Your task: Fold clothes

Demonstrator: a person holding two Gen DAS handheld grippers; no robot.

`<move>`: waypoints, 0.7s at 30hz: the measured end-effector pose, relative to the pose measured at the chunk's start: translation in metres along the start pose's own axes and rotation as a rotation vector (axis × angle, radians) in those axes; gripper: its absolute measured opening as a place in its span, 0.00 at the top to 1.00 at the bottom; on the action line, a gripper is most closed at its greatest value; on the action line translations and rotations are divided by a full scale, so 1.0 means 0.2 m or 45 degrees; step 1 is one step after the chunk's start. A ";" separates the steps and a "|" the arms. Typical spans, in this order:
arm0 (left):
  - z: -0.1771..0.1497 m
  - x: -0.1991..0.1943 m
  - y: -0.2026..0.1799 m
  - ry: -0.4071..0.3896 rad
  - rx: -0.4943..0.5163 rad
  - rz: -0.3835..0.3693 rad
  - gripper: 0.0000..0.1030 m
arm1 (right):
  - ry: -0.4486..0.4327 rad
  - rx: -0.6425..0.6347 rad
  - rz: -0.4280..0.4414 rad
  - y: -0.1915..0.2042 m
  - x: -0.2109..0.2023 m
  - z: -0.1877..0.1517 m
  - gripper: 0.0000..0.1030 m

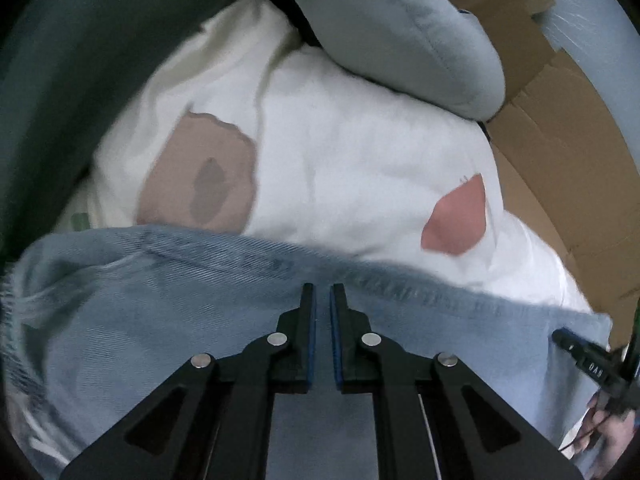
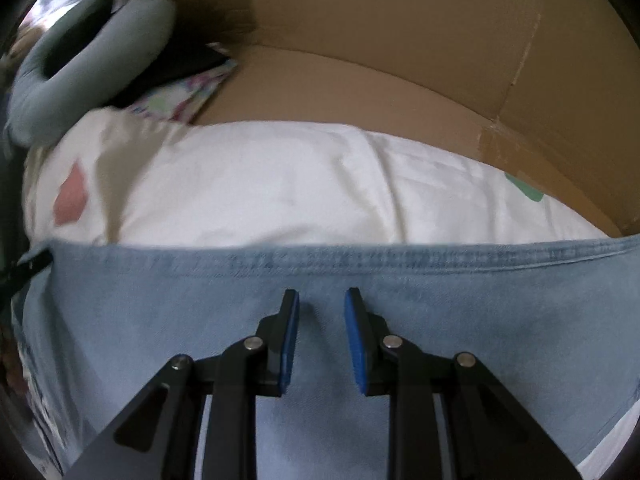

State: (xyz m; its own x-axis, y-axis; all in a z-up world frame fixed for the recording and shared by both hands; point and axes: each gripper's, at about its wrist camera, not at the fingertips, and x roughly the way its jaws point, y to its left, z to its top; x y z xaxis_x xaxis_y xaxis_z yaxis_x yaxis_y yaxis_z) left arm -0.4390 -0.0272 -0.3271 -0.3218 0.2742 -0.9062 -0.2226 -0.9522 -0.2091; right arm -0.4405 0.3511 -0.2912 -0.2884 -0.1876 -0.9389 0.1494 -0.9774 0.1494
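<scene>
Over the light-blue denim garment (image 1: 160, 320), the left gripper (image 1: 322, 292) holds its jaws almost together, a thin slit between the blue pads with no cloth visibly pinched, while the right gripper (image 2: 322, 298) hovers above the same denim with its jaws clearly parted and nothing between them. Beyond both sets of fingertips, the denim's stitched hem (image 2: 360, 258) runs straight across, lying on a white patterned sheet (image 1: 340, 152) with pink and brown patches. Past the sheet from the denim stands a cardboard box wall (image 2: 380, 40), and to the far left of the denim sits a grey-blue cushion (image 1: 400, 28). The denim looks flat, its far edge even, which would fit either a spread layer awaiting a fold or one just laid over. Any coming grasp calls for pinching the fabric edge cleanly without catching the sheet beneath.
</scene>
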 end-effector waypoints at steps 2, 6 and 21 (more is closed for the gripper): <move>-0.04 -0.06 0.02 -0.004 0.043 0.013 0.93 | -0.003 -0.028 0.009 0.00 -0.04 -0.05 0.79; -0.14 -0.16 0.05 -0.005 0.105 0.045 0.93 | 0.009 -0.079 -0.002 -0.07 -0.07 -0.14 0.79; -0.31 -0.15 0.38 0.022 0.025 0.236 0.92 | 0.055 -0.173 -0.075 -0.41 -0.13 -0.44 0.79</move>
State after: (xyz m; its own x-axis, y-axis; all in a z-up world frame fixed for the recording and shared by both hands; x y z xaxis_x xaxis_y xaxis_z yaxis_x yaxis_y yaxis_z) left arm -0.3898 -0.1157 -0.3381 -0.3435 0.0918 -0.9347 -0.1785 -0.9834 -0.0310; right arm -0.3609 0.4457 -0.3059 -0.2597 -0.1227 -0.9579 0.2611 -0.9639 0.0527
